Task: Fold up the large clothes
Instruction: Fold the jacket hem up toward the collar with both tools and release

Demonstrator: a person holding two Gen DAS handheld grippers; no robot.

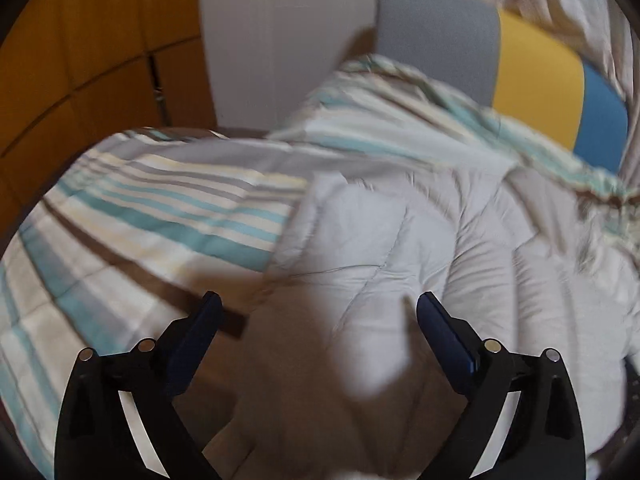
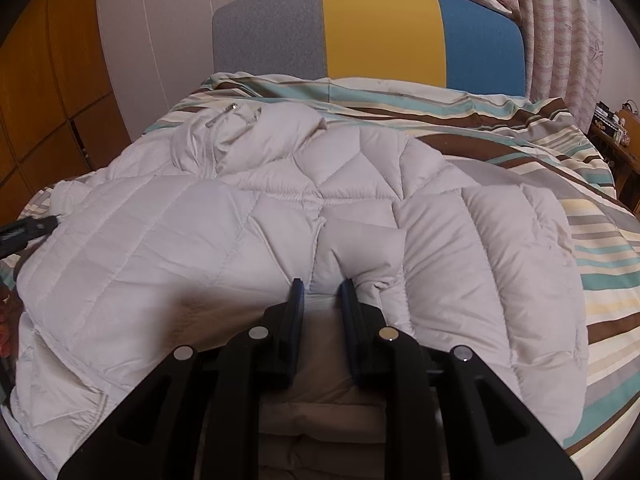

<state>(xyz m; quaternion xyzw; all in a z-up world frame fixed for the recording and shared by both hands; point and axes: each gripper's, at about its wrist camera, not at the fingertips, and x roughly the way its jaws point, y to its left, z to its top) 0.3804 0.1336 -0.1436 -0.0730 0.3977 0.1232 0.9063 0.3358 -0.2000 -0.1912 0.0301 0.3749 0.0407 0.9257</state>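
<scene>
Right tongs (image 2: 322, 286) pinched on a puffed ridge of the white quilted jacket (image 2: 224, 240), fingers nearly together with fabric bunched between them, probably to lift the near hem for a fold. Left tongs (image 1: 318, 306) spread wide, holding nothing, poised above the jacket (image 1: 420, 240) in a motion-blurred view; likely heading for a second hold so the bulky garment can go over evenly. Jacket spread across the bed, on a striped duvet (image 2: 592, 256) of teal, brown and cream, collar and zipper (image 2: 224, 116) toward the grey, yellow and blue headboard (image 2: 380, 28). Fold judged barely begun: body lying mostly flat. Slippery padded fabric, apt to slide from a shallow pinch. Wooden cabinet (image 1: 80, 60) left, patterned curtain (image 2: 560, 20) right. No containers visible.
</scene>
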